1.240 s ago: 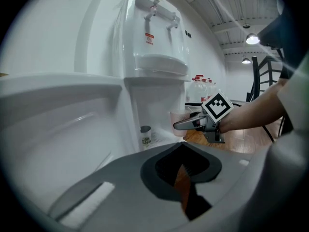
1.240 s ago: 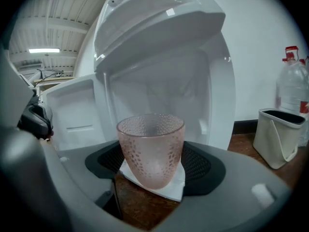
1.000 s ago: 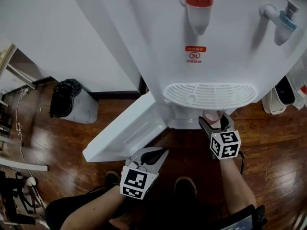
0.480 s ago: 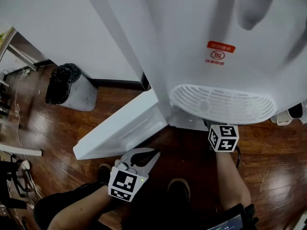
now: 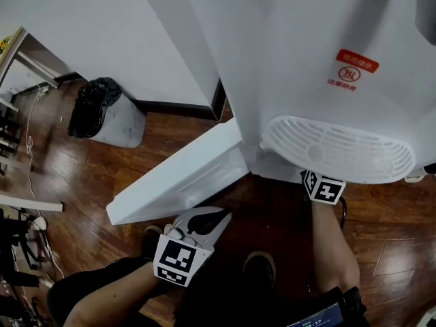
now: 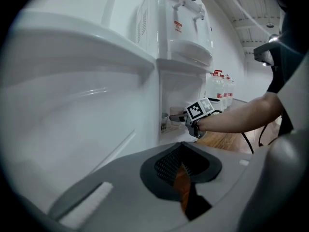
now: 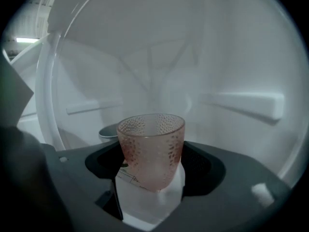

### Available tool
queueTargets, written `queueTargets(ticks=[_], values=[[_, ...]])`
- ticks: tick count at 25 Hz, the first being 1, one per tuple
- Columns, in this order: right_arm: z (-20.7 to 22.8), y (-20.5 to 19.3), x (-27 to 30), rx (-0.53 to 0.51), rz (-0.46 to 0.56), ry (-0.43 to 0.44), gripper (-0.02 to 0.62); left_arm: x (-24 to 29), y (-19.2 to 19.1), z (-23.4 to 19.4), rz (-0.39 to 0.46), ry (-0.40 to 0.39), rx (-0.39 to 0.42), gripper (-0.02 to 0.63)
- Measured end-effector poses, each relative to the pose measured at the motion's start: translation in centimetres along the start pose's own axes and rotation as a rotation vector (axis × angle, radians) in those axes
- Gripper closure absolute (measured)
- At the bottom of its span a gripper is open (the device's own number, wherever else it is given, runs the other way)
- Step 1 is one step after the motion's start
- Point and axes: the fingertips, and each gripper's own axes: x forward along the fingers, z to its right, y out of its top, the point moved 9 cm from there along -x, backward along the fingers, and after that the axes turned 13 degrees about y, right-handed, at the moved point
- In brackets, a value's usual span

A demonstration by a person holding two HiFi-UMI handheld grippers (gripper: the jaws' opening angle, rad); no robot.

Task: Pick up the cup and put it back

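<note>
**Cup gripped inside the dispenser cabinet**

Cup (image 7: 151, 149): pink, see-through glass with a dimpled surface, tapering toward the base. It stands upright with nothing visible in it. The right gripper (image 7: 152, 164) has its dark jaws clamped on the cup's two sides. Whether the base touches the white cabinet floor below cannot be told.

Just behind the cup, to its left, a grey rim shows. What it belongs to cannot be made out.

The left gripper (image 6: 182, 173) is low over the wooden floor (image 5: 88, 176), well apart from the cup. Its ribbed jaws are drawn together with nothing between them.

The cabinet door (image 5: 180, 176) is smooth white plastic and stands swung open. Above the right gripper sits the slotted, half-round drip tray (image 5: 338, 150) of the white water dispenser (image 5: 306, 60).

Farther left, against the wall, is a round grey bin (image 5: 109, 118) lined with a crumpled black bag. Its contents are not visible.
</note>
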Motion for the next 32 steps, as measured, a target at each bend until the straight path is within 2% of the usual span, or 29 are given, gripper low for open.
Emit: queueTargets(ticks=[11,20,25,29,32], values=[[0.6,-1.6,1.7,0.014,0.004,-0.038,0.232,0.1,-1.0,-0.7,-0.024,0.001,-0.015,0.602],[0.2,-1.5,1.4,0.043,-0.041,-0.004,0.195,0.1,-1.0,-0.7,-0.031,-0.025,-0.078,0.602],[-0.5,-2.1,-1.0,0.051,-0.078,-0.027,0.176,0.0,-0.7,-0.6,-0.048,-0.121,-0.012,0.602],[-2.3,-1.9,-4.4,0.059,-0.089,0.013,0.177,-0.9,0.7,-0.5,-0.054,-0.272,0.005,0.591],[-3.7,-1.4,-7.2,0.101,-0.089,0.066,0.259,-2.0,2.6,-1.0,-0.048,-0.361,-0.031,0.590]])
